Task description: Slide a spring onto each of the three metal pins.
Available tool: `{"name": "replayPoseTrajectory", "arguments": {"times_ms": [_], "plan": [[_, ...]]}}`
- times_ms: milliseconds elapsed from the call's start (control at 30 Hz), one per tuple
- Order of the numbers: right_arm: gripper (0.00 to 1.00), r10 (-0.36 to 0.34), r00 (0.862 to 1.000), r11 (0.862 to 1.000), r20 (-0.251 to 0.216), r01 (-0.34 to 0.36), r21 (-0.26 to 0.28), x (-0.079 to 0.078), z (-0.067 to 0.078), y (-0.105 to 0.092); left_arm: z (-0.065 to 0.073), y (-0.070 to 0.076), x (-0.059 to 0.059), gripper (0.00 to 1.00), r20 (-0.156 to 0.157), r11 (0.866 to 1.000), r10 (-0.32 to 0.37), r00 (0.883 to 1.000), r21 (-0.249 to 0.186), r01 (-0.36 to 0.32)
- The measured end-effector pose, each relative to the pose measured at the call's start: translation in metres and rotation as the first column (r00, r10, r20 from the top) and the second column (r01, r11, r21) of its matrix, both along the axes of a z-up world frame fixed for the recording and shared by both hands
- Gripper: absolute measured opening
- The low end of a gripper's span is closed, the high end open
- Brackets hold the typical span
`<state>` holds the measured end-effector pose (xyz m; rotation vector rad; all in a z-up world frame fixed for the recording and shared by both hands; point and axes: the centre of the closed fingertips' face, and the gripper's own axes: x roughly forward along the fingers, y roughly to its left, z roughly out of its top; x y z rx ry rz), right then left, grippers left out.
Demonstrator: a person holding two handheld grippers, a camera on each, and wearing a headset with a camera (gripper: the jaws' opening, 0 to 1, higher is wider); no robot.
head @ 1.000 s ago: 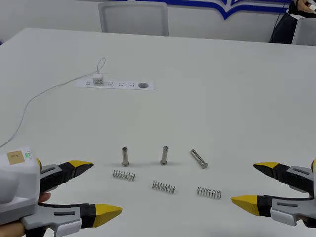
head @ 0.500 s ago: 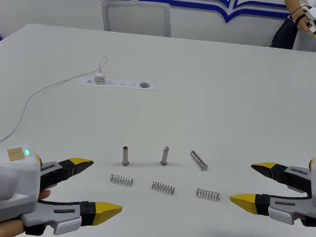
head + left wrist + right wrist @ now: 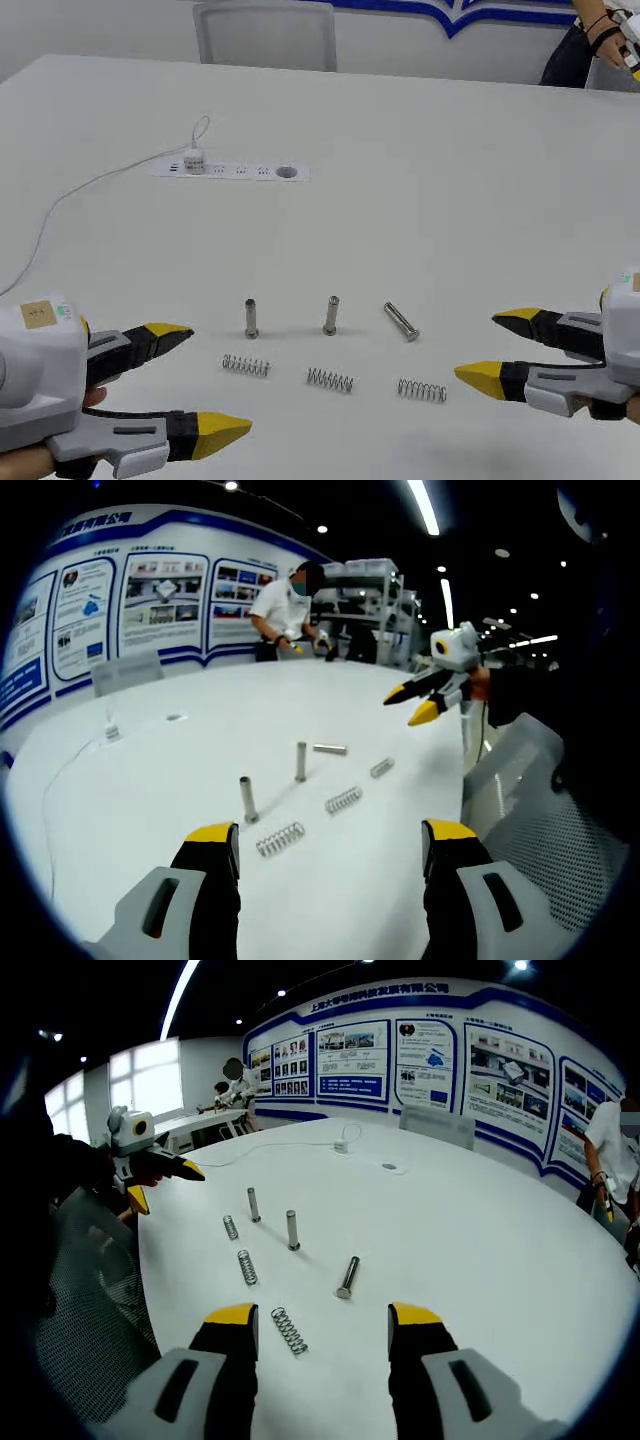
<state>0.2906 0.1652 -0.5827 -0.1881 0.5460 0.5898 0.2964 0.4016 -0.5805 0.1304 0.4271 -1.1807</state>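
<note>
The left gripper point(image 3: 218, 378) is seen at lower left and the right gripper point(image 3: 476, 345) at lower right, each with jaws held apart and empty; between them the left spring point(image 3: 246, 365), middle spring point(image 3: 330, 379) and right spring point(image 3: 421, 390) are laid in a row on the white table point(image 3: 480, 180); just above, the left pin point(image 3: 251, 318) and middle pin point(image 3: 331, 315) are stood upright, the right pin point(image 3: 401, 321) is laid flat; a power strip point(image 3: 240, 171) is seen upper left.

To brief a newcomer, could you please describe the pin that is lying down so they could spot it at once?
On the white table, between the power strip and the row of springs, runs a row of metal pins. The lying pin is at the end nearest the right gripper; its two neighbours stand upright, while it lies flat on its side.
</note>
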Motion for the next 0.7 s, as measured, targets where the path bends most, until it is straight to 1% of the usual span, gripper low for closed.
{"name": "replayPoseTrajectory", "arguments": {"times_ms": [133,200,233,300,400,533,600,700], "plan": [[0.49,0.009,1.000,1.000,-0.011,-0.010,-0.019,0.013,0.000,0.001,-0.002,-0.001,-0.002,0.76,-0.004,1.000,-0.003,1.000,0.010,0.003],[0.47,0.007,1.000,0.999,-0.023,-0.008,-0.044,0.019,-0.001,0.001,-0.003,-0.002,-0.003,0.76,-0.005,1.000,-0.004,1.000,0.015,0.004],[0.46,0.011,1.000,0.999,-0.024,-0.012,-0.048,0.022,-0.001,0.002,-0.003,-0.002,-0.003,0.76,-0.006,1.000,-0.004,1.000,0.015,0.004],[0.44,0.003,0.999,0.998,-0.047,-0.006,-0.065,0.030,-0.003,0.000,-0.003,-0.003,-0.004,0.76,-0.005,1.000,-0.002,1.000,0.015,0.002],[0.41,0.011,0.998,0.996,-0.058,-0.016,-0.087,0.041,-0.004,0.002,-0.002,-0.004,-0.004,0.76,-0.001,1.000,0.004,1.000,0.012,-0.004],[0.36,0.030,0.995,0.994,-0.094,-0.040,-0.104,0.053,-0.011,0.010,-0.003,-0.004,-0.006,0.75,0.003,1.000,0.014,1.000,0.013,-0.015],[0.34,0.035,0.993,0.991,-0.117,-0.049,-0.123,0.060,-0.016,0.013,-0.002,-0.003,-0.005,0.75,0.011,1.000,0.018,1.000,0.018,-0.019],[0.30,0.030,0.989,0.988,-0.145,-0.051,-0.144,0.072,-0.024,0.014,-0.001,-0.003,-0.002,0.76,0.018,1.000,0.027,0.999,0.012,-0.027]]}}
